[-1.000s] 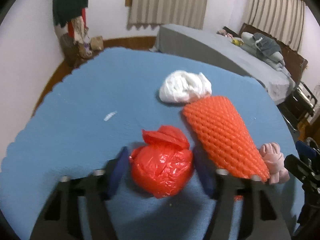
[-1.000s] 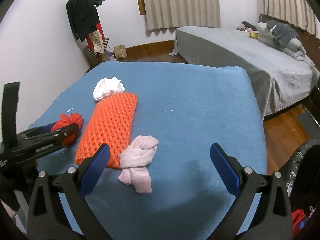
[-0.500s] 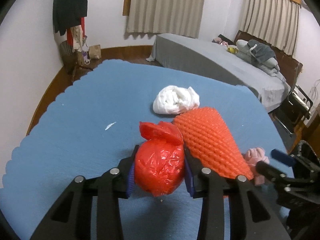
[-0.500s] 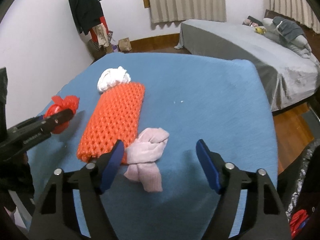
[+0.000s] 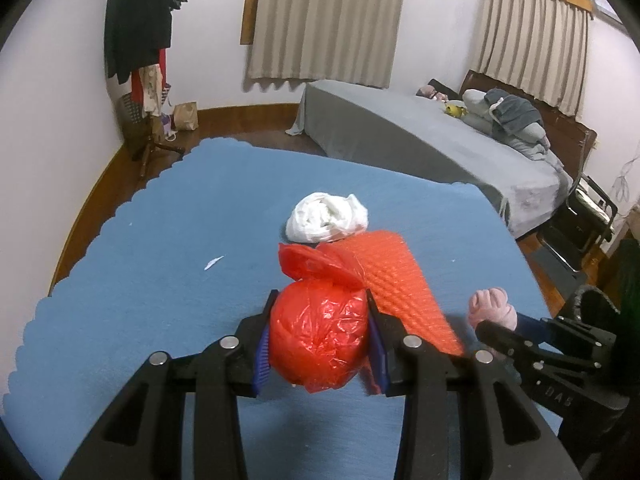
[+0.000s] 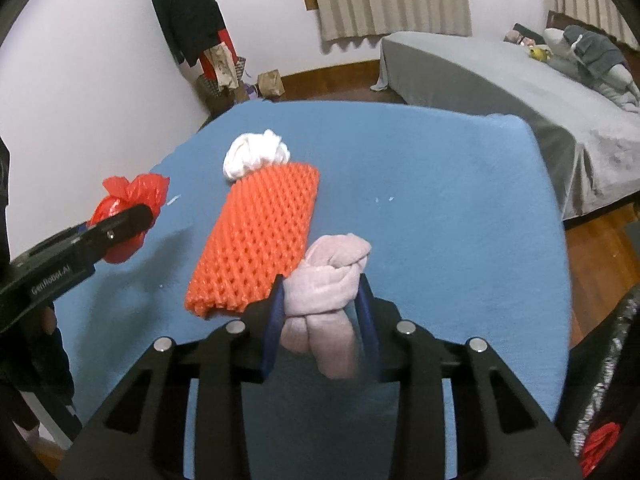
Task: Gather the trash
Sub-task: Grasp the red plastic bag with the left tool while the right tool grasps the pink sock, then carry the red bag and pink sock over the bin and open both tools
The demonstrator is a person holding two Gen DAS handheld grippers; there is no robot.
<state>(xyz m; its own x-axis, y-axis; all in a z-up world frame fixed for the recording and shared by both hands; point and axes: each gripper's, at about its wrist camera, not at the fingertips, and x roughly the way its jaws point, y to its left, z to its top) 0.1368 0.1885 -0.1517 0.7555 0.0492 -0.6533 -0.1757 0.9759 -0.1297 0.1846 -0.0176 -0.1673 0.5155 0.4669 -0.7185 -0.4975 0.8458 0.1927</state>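
My left gripper (image 5: 320,312) is shut on a knotted red plastic bag (image 5: 318,340) and holds it a little above the blue table cover (image 5: 140,280). In the right wrist view the same red bag (image 6: 128,208) hangs at the left in that left gripper (image 6: 132,216). My right gripper (image 6: 322,292) is closing around a knotted pink cloth bundle (image 6: 328,280); both blue pads touch its sides. An orange foam net sleeve (image 6: 260,232) lies just left of the bundle, with a crumpled white wad (image 6: 254,156) at its far end.
A grey-covered bed (image 6: 500,76) stands beyond the table on the right. A coat stand (image 5: 140,52) with dark clothes and a paper bag (image 5: 186,116) occupy the far left corner. A black trash bag's rim (image 6: 604,360) shows at the lower right. A small white scrap (image 5: 212,263) lies on the cover.
My left gripper closed on the red bag and lifted it. My right gripper came down over the pink bundle and narrowed its jaws from wide open until they touch it.
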